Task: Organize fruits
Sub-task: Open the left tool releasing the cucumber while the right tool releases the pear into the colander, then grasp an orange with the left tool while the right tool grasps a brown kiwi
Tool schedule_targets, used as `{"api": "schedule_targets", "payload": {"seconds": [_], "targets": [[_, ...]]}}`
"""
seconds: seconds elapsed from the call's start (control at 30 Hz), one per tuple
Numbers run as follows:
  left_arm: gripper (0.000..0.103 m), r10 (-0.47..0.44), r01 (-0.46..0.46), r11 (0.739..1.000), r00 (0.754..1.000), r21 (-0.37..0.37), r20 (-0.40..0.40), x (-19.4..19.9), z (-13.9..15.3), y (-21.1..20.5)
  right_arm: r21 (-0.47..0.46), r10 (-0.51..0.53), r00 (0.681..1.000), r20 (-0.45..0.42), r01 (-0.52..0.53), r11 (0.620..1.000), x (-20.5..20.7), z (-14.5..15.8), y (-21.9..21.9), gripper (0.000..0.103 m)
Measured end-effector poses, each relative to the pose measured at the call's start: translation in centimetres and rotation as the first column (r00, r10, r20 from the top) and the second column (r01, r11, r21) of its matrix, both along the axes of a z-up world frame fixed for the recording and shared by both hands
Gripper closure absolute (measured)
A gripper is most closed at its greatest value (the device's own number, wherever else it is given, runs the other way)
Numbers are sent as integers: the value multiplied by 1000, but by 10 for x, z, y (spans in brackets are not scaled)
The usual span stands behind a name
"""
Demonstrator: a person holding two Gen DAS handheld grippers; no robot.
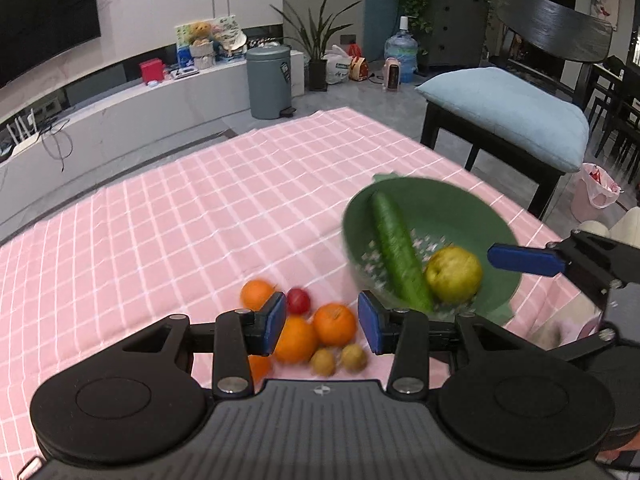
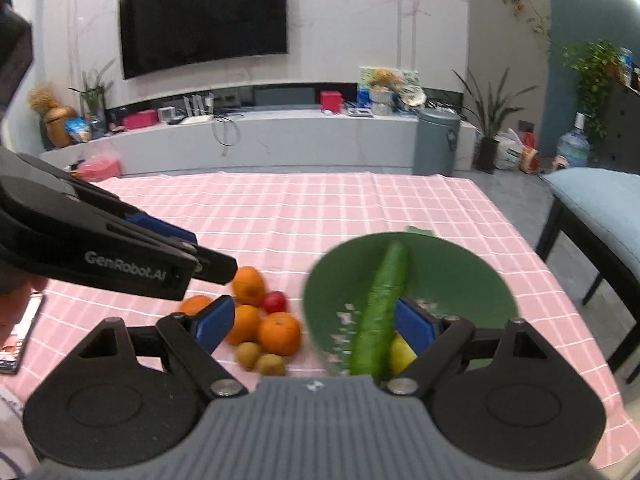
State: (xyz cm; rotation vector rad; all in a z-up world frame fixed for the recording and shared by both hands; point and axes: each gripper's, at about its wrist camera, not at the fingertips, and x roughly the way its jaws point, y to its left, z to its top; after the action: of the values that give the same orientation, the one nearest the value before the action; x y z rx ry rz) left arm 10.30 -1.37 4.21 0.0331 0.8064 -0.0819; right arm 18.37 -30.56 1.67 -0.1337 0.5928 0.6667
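A green bowl (image 1: 440,196) (image 2: 460,280) on the pink checked cloth holds a cucumber (image 1: 396,248) (image 2: 380,312) and a yellow-green fruit (image 1: 454,274) (image 2: 402,354). To its left lies a pile of oranges (image 1: 334,324) (image 2: 280,334), a small red fruit (image 1: 298,300) (image 2: 275,302) and two kiwis (image 1: 323,361) (image 2: 248,354). My left gripper (image 1: 322,322) hovers open above the pile, holding nothing. My right gripper (image 2: 314,326) stands wide open and empty, between pile and bowl. One of its blue fingers (image 1: 524,260) reaches over the bowl's right rim.
The pink tablecloth (image 1: 200,220) stretches bare toward the far edge. A dark chair with a blue cushion (image 1: 508,116) stands past the table's right side. A phone (image 2: 20,340) lies at the table's near left. A grey bin (image 2: 436,142) stands on the floor beyond.
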Motion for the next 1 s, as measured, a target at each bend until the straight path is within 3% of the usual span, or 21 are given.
{"api": "schedule_targets", "payload": {"seconds": [0.1,0.37,0.67,1.0], "targets": [[54,11,-11,1000,1000,0,-13,-8,-8,12,0,47,999,8,-47,999,-10,-4,9,33],[54,19,-24,996,998,-87,-54,-24,-35,39,-53,105,994,-23,-106,993,-19,-25,35,45],[54,119,-132,981,988,-139,-95,-20,-67,66,-69,22,992,-125,-30,997,-7,-52,48,50],[53,156,-172,974,981,-147,-113,-2,-90,77,-77,-94,982,-162,82,994,9,-74,61,61]]}}
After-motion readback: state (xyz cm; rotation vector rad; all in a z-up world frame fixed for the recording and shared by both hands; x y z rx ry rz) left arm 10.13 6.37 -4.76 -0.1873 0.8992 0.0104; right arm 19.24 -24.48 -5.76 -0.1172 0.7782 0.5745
